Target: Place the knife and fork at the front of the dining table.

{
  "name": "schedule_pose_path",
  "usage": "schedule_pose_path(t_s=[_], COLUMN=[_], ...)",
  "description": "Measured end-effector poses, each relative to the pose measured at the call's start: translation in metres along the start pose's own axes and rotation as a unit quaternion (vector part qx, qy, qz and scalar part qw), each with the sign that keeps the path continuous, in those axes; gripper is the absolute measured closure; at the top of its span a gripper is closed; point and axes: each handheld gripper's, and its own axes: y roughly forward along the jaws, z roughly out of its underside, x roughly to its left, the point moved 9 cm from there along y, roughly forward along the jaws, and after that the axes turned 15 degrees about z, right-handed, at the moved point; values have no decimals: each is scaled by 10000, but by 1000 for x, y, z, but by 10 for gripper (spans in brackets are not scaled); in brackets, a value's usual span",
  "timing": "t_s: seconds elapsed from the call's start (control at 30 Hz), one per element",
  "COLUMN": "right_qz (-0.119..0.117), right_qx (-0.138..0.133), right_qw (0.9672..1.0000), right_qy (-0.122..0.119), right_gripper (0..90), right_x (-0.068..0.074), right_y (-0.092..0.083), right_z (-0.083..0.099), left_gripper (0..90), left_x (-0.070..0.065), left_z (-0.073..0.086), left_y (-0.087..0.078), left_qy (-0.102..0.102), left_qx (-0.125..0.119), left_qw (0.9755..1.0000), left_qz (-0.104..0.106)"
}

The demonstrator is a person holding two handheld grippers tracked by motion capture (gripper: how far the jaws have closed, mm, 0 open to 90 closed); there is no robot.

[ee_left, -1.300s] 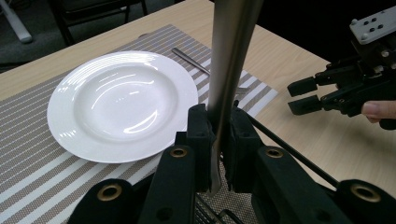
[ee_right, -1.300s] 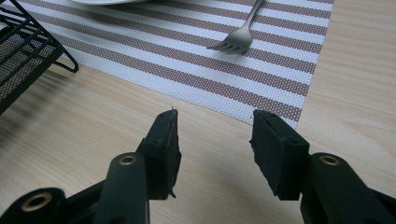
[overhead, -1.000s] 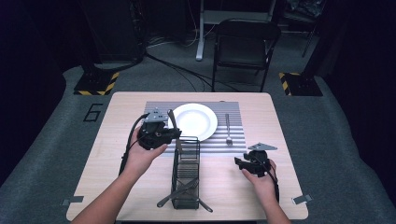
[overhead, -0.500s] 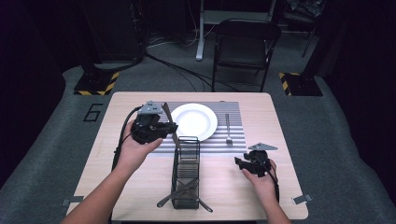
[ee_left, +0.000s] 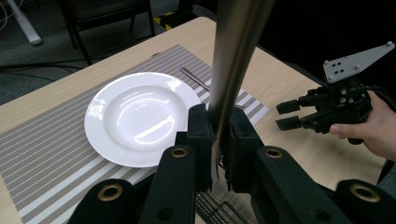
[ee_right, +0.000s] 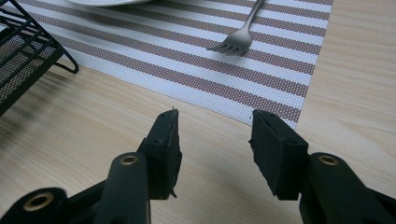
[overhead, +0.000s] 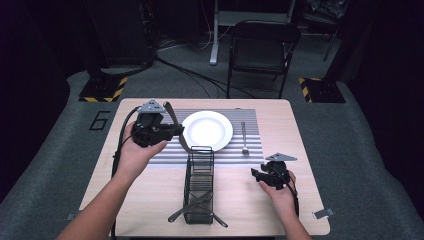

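steel, polished and thin: the knife point(overhead: 176, 131) is clamped between the pads of the left gripper point(overhead: 172, 132), just left of the white plate point(overhead: 206, 130) and lifted clear of the table. in the left gripper view its flat shaft point(ee_left: 233, 70) rises straight up from the shut jaws. i judge it light and stiff, but slick; held near one end it could pivot or slide in the pads, so a grip closer to the middle of the handle, across the flat faces, looks safer. nothing about it seems fragile.

right of the plate a fork point(overhead: 244, 138) lies on the striped placemat point(overhead: 165, 150), tines toward the person. in front of the plate stands a black wire caddy point(overhead: 199, 185) with more cutlery point(overhead: 192, 206) poking out of its near end. further right of the plate, the right gripper point(overhead: 257, 175) rests low over bare wood, jaws half open with nothing between them.

the pale wooden table point(overhead: 150, 195) sits on grey carpet; behind the plate a black folding chair point(overhead: 262, 47), cables and dark stands fill a dim room.
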Motion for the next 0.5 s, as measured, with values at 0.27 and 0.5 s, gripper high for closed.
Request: schedule_pose_path(t_s=[0.27, 0.5], right_qz=[0, -1], right_qx=[-9, -13], right_qw=[10000, 10000], right_qy=[2, 0], right_gripper=[516, 516], right_x=[-1, -1], right_y=[0, 0], right_z=[0, 0], left_gripper=[823, 824], left_x=[10, 22], left_z=[1, 7], left_y=[-6, -10], left_qy=[-101, -158], left_qx=[-66, -84], left_qw=[9999, 9996], left_qz=[-87, -196])
